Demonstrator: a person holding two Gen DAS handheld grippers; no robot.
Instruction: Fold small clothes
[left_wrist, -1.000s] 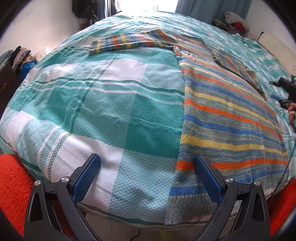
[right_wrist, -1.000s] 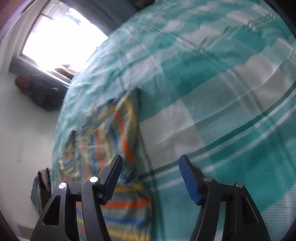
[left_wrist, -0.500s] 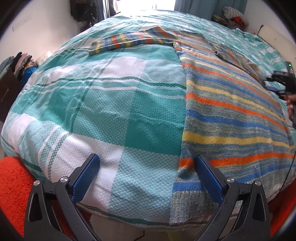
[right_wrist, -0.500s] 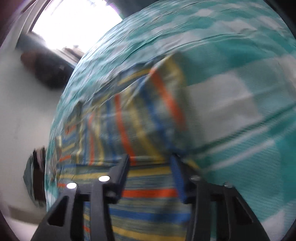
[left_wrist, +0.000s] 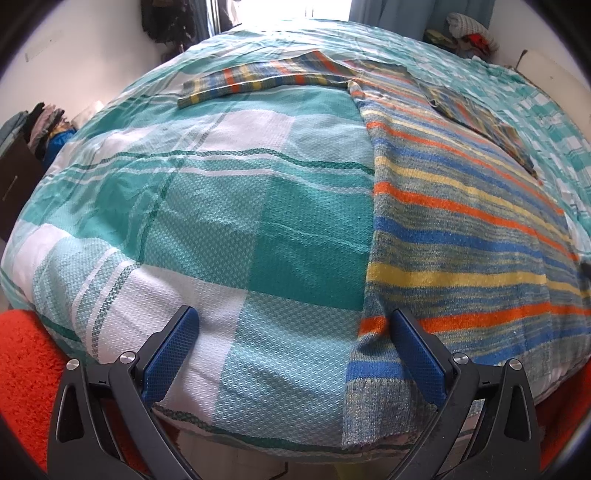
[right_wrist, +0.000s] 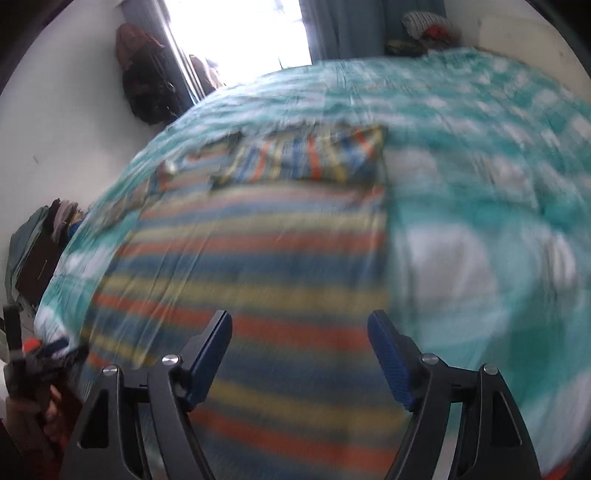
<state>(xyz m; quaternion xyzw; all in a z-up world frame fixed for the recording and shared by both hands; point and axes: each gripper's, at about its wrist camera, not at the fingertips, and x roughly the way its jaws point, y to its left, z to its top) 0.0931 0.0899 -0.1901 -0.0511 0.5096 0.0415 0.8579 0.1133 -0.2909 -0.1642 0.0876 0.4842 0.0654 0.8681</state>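
Left tongs (left_wrist: 291, 328) spread wide, empty, hovered low at near edge of bed (left_wrist: 236, 229). Striped sweater (left_wrist: 454, 236) lay flat on teal check cover, ahead and right of left tongs; its hem corner was just beside right blue pad (left_wrist: 417, 354), contact unclear. One sleeve stretched far ahead-left. Right tongs (right_wrist: 299, 350) also apart, holding nothing, above sweater (right_wrist: 258, 258) body; folded sleeve farther ahead. Right view blurred.
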